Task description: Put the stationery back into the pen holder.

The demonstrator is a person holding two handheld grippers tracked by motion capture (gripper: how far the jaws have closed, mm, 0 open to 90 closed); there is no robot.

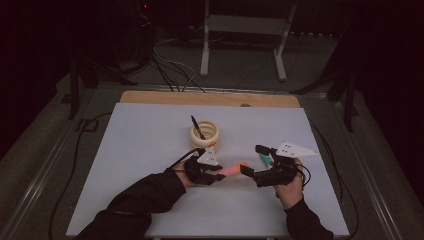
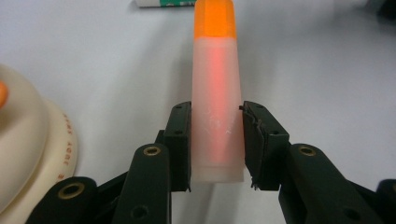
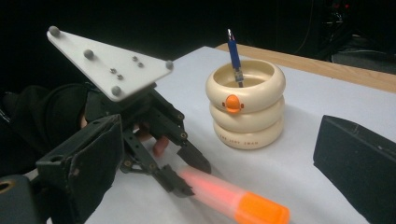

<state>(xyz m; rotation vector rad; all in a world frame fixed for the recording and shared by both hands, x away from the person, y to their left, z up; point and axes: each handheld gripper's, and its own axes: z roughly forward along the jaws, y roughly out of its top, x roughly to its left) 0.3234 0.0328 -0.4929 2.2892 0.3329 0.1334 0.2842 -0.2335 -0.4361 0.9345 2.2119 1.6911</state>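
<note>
Gripping: left gripper [image 2: 217, 144] pinches highlighter [image 2: 217, 93] low on its barrel.
Handling: light, stiff, slick plastic.
Right gripper [image 1: 255, 165]: spread.

Black long sleeves on both forearms. 2 black handheld units: left gripper [image 1: 216, 176], right gripper [image 1: 246, 170]. Angular black linkage arms, brass-ringed screw holes, rectangular black pads on jaws. Grey 3-cornered plate atop each, studded with small grey balls and screws. Thin black cable trailing from each.
</note>
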